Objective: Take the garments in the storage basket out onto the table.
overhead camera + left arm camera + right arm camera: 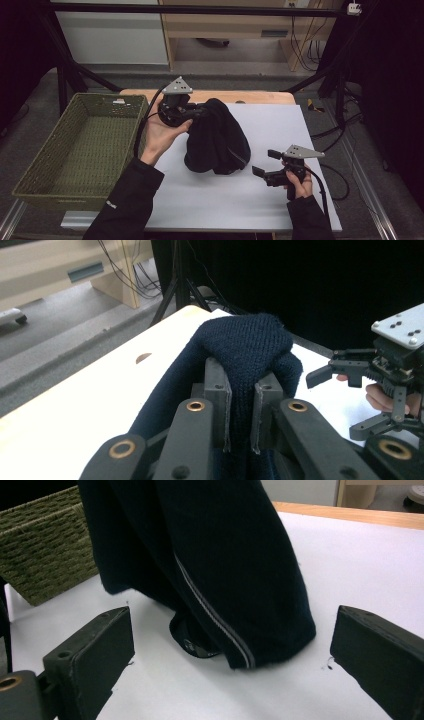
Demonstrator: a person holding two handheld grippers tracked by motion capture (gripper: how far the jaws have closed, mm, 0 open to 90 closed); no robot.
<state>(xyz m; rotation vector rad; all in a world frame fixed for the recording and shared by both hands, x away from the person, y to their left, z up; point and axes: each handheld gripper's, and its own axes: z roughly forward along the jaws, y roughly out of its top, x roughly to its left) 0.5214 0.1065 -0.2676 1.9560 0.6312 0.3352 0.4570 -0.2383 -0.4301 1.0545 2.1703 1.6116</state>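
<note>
In the high view, the left gripper point(196, 112) sits just above the middle of the frame with its jaws clamped on a pinch of the dark knitted garment point(216, 137), which hangs from that grip in a bunched heap, its lower end resting on the white sheet point(280, 130) that covers the table. The left gripper view confirms the hold, with navy knit squeezed between the two pads. The right gripper point(263, 163), at lower right, has its jaws spread wide and holds nothing, facing the garment's lower edge (a pale stripe and what may be a zipper end show there). The woven green basket point(37, 170) stands at left. The step looks like lifting the garment to gather it; next, the right gripper probably needs to catch the hanging hem.
</note>
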